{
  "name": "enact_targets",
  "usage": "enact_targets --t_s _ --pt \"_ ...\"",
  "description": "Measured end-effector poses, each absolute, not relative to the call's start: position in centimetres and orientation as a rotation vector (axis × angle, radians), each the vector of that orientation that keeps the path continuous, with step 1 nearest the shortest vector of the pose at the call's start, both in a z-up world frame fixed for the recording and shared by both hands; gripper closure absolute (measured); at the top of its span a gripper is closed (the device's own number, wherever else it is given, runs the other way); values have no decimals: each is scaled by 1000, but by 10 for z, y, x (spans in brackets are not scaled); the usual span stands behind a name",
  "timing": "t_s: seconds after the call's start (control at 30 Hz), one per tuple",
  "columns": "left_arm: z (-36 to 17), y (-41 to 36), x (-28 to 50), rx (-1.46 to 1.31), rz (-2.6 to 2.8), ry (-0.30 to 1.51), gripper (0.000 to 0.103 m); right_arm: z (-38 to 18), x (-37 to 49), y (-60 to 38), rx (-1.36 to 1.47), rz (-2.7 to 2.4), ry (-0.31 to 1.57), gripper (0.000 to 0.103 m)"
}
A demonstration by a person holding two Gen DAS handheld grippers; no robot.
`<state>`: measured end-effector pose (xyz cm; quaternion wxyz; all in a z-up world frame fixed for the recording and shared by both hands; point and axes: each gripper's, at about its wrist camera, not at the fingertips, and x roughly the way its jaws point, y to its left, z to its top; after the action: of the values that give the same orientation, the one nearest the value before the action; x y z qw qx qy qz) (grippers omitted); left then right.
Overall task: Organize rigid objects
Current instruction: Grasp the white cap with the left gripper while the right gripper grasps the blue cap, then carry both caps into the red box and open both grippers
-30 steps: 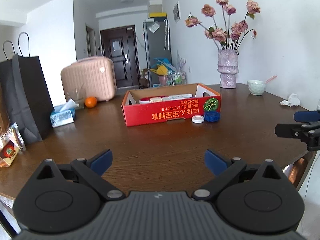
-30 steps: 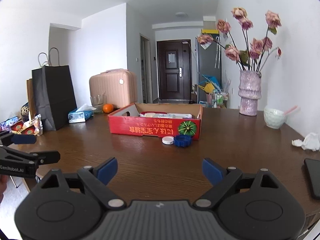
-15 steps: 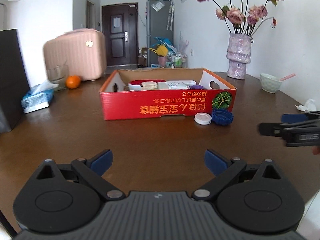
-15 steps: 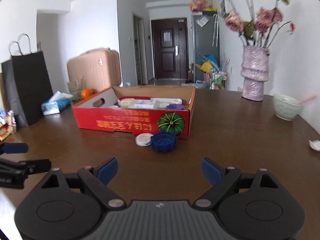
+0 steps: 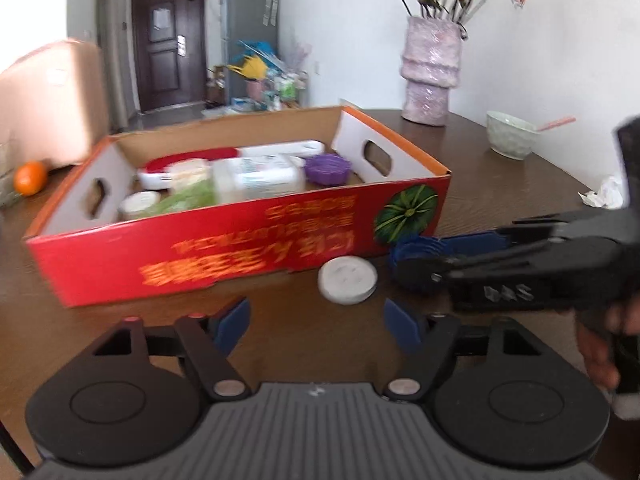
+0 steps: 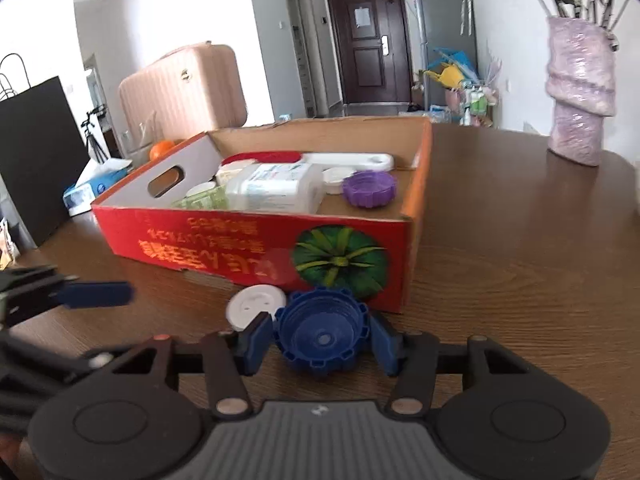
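Note:
A red cardboard box (image 5: 224,252) (image 6: 224,240) sits on the brown table and holds several items, among them a white bottle (image 6: 276,188) and a purple lid (image 6: 368,189). A white cap (image 5: 347,280) (image 6: 256,306) and a blue ridged cap (image 6: 324,330) (image 5: 412,252) lie on the table in front of the box. My right gripper (image 6: 322,340) is open with its jaws on either side of the blue cap, close to it. My left gripper (image 5: 316,320) is open and empty, just in front of the white cap.
A pink vase (image 5: 430,72) with flowers, a pale bowl (image 5: 510,140) and a crumpled tissue (image 5: 604,196) stand at the right. An orange (image 5: 30,176), a tissue pack (image 6: 94,188), a black bag (image 6: 36,152) and a pink suitcase (image 6: 184,84) are at the left.
Both grippers have moved forward to the box. The right gripper's jaws have narrowed and now flank the blue cap. The left gripper's jaws have also narrowed near the white cap.

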<state>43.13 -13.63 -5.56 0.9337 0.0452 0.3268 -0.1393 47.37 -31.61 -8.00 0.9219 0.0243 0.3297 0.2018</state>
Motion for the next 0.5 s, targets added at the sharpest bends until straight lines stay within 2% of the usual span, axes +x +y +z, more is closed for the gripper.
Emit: enact_targets --t_s 0.13,0.27,0.3,0.33,0.5 --pt "-66 -155 458 92 -293 698 43 -80 464 -346 115 363 659 51" --pt "-75 -167 470 77 -281 689 50 -75 452 -362 153 330 630 51" --pt "-76 -171 470 98 -272 681 54 -73 448 -365 162 330 620 51" --pt "-77 -175 468 122 -259 665 63 -72 444 -366 171 333 612 51" --pt "-70 -174 445 143 -262 644 63 -65 426 -365 205 348 613 51"
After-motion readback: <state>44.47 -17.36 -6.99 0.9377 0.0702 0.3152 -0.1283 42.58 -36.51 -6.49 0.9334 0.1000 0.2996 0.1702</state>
